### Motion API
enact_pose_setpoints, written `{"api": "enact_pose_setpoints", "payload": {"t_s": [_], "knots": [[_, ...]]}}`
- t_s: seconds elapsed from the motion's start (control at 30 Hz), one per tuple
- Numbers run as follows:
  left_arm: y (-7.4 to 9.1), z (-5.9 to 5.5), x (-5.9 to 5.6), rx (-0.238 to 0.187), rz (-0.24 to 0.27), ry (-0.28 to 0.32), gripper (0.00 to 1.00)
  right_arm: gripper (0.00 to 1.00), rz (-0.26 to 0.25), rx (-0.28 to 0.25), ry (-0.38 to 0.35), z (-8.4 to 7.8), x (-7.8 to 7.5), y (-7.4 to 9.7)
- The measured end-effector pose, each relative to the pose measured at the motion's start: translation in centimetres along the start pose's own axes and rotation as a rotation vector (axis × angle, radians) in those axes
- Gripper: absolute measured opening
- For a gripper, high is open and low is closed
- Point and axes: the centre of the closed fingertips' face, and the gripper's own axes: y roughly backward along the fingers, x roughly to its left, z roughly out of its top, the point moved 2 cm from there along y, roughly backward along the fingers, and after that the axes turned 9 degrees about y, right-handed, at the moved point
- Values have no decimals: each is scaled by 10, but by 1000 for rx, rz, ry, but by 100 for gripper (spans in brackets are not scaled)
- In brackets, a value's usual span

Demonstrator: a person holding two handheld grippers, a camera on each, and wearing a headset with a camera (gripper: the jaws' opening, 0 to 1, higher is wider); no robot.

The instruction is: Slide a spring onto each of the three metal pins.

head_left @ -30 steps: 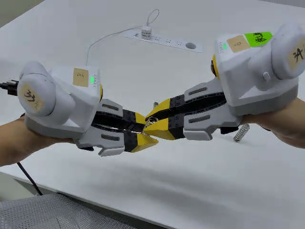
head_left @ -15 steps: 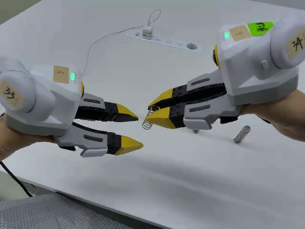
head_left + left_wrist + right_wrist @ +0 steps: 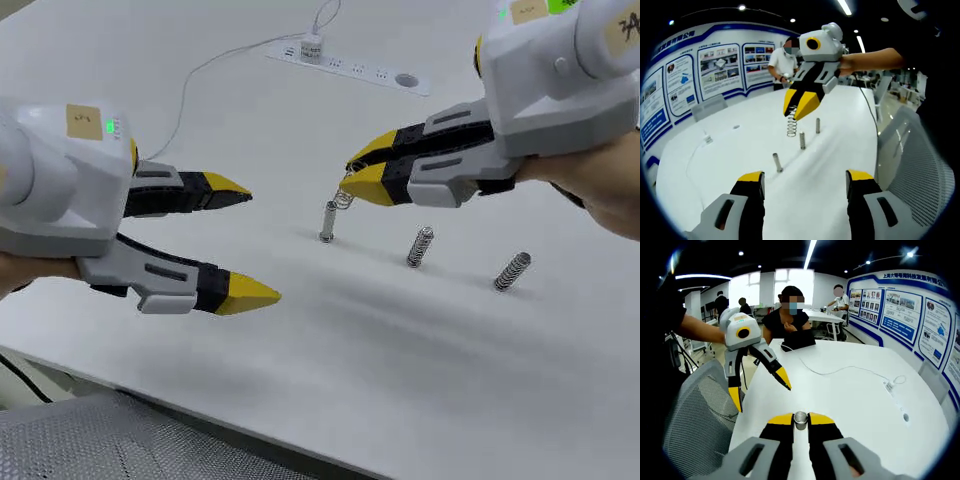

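Space around the pins is pretty generous. The white tabletop (image 3: 330, 340) is bare on every side of them, its near edge runs across the bottom of the head view with a mesh chair (image 3: 100, 440) tucked just under it, and the only other thing on it is a power strip (image 3: 350, 70) with its white cable (image 3: 215, 65), well off toward the back.

The left hand-held gripper (image 3: 245, 240) comes in from the left, roughly level, jaws spread wide with nothing between them. It's pointed at the pins but well apart from them.

The right hand-held gripper (image 3: 348, 177) reaches in from the upper right, angled down toward the left, its yellow tips clamped on the top of a spring (image 3: 342, 199). In the right gripper view the coil sits end-on between the tips, looking like a little ring.

That spring hangs down from the tips, thin silver wire with loosely spaced coils. Its lower end is just above the bare pin (image 3: 328, 221) and a touch to the right, not threaded on. The pin is a short upright metal post and the leftmost of the row in the head view.

To its right, a second spring (image 3: 421, 246) and a third spring (image 3: 512, 271) stand on the tabletop, each apparently sleeved over its own pin, though the pins inside are hard to make out.
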Motion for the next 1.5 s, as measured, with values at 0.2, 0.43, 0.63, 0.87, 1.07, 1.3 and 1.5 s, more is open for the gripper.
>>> {"api": "enact_pose_setpoints", "payload": {"t_s": [0.2, 0.43, 0.63, 0.87, 1.07, 1.3, 1.5], "knots": [[2, -5, 7, 8, 8, 18, 78, 11, -35, 18, -42, -6, -21, -13], [6, -10, 13, 8, 24, 62, 90, 11, -55, 52, -129, -18, -30, -29], [6, -15, 15, 27, 40, 61, 98, 11, -43, 99, -121, -28, -28, -37], [7, -17, 17, 20, 42, 79, 100, 11, -41, 149, -97, -38, -29, -45], [8, -18, 20, 17, 53, 84, 100, 11, -35, 168, -109, -43, -29, -50], [7, -21, 21, 21, 53, 91, 100, 11, -38, 172, -131, -43, -29, -52], [7, -22, 23, 18, 53, 99, 100, 11, -37, 185, -128, -42, -28, -51]]}}
